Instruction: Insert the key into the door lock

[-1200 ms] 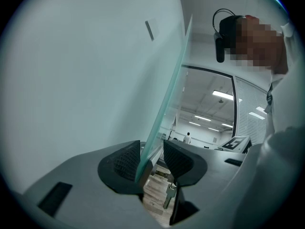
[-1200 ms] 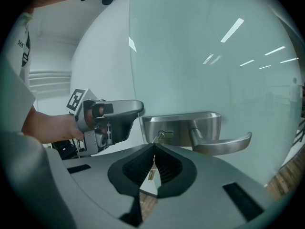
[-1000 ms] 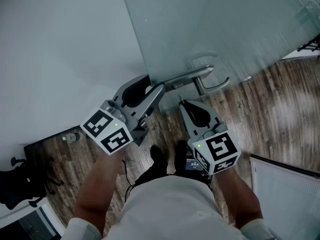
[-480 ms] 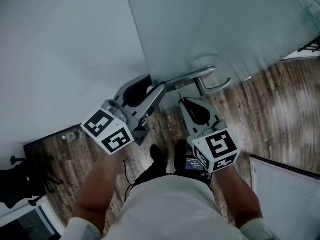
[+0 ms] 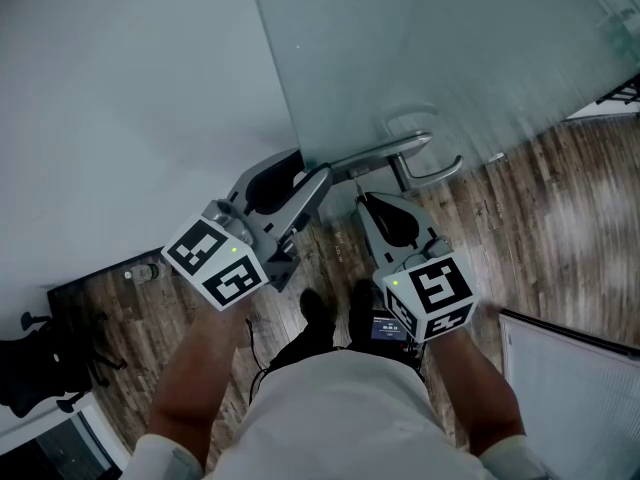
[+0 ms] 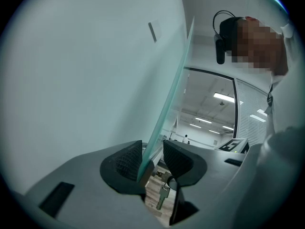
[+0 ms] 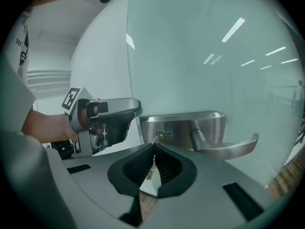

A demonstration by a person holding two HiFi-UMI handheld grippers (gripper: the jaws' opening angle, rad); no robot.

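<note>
A frosted glass door (image 5: 450,58) carries a steel lock plate (image 7: 190,125) with a lever handle (image 7: 228,147). A key (image 7: 158,137) sits in the lock cylinder at the plate's left end. My right gripper (image 7: 154,151) is shut on that key's head, and a second key (image 6: 163,194) hangs from the ring below. In the head view the right gripper (image 5: 362,200) reaches up under the handle (image 5: 420,163). My left gripper (image 6: 147,163) straddles the door's free edge, jaws closed on it, just left of the lock; the right gripper view shows this left gripper (image 7: 109,116) too.
A pale wall (image 5: 120,88) stands left of the door. Dark wood floor (image 5: 560,208) lies below, with my shoes (image 5: 315,313) close to the door. A black office chair (image 5: 35,368) is at the lower left, a white panel (image 5: 580,388) at the lower right.
The right gripper's marker cube has rolled slightly and shifted a little left while staying at the lock. The left gripper has stayed on the door edge.
</note>
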